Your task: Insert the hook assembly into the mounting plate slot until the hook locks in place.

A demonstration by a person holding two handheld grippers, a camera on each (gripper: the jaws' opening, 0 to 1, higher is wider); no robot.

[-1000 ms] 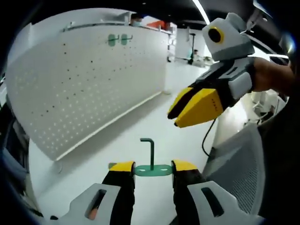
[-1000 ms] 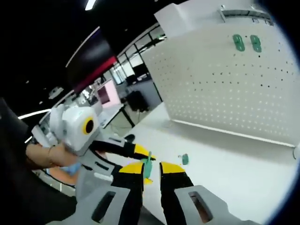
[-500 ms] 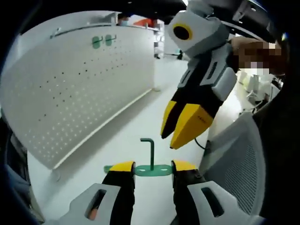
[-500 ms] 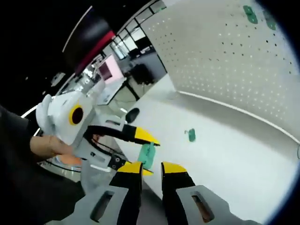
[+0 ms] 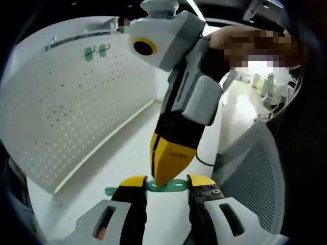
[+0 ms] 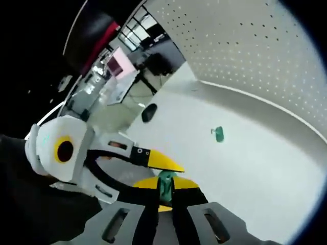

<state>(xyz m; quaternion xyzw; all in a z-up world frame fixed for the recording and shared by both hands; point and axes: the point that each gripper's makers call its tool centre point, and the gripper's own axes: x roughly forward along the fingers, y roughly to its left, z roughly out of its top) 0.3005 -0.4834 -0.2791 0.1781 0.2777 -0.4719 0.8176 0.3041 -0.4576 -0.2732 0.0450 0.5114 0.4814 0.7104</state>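
**A:** Scanning left to right in the left gripper view?

**B:** White perforated pegboard panel (image 5: pixel 76 112) standing upright at left, with two small green plastic plates (image 5: pixel 96 50) mounted near its top edge. Below, white tabletop (image 5: pixel 127 163). At bottom centre, left gripper (image 5: pixel 167 182) with yellow-tipped black jaws clamped on the ends of a flat green plastic mounting plate (image 5: pixel 166 186). Reaching down from above, right gripper (image 5: pixel 171 166), jaws together, tips touching that plate's middle. Grey mesh chair back (image 5: pixel 255 178) at right.

**A:** And the right gripper view?

**B:** Left gripper (image 6: pixel 153 166) entering from the left. Right gripper (image 6: pixel 164 190) at bottom, jaws pinched on the green hook assembly (image 6: pixel 165 185). Further right, a small green plastic piece (image 6: pixel 219 134) lying alone on the tabletop, pegboard behind.

**A:** Any readable writing?

**B:** No legible labels or brands.
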